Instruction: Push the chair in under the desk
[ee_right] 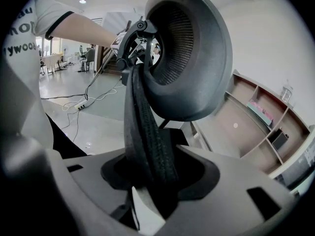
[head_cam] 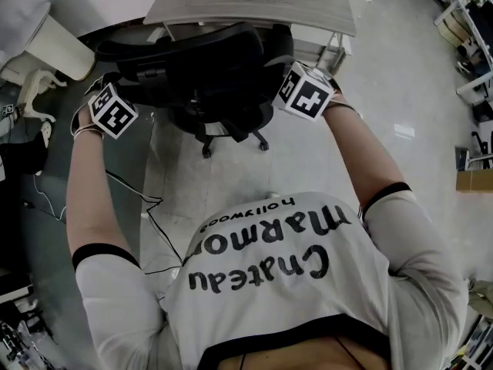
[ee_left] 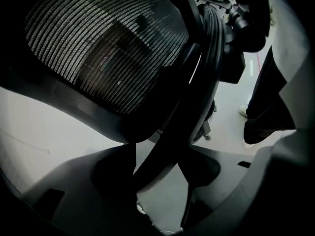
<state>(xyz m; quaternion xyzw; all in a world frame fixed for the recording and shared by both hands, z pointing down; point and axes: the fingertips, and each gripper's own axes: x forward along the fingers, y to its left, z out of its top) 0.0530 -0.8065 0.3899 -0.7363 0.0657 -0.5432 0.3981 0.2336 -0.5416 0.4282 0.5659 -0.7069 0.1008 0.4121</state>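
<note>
The chair (head_cam: pixel 208 60) stands at the upper middle, already partly under the counter (head_cam: pixel 254 6), so the push seems nearly done: the right tongs (ee_right: pixel 160 176) pinch its backrest edge, the left tongs (ee_left: pixel 157 168) gape wide around its frame, and next it probably needs one last straight push.

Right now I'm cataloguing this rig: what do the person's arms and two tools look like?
The left tool and right tool have moulded grey bodies with dark recesses around the jaws. Each carries a white cube with black square markers. The person wears a white short-sleeved T-shirt with black-edged sleeves and black lettering.
</note>
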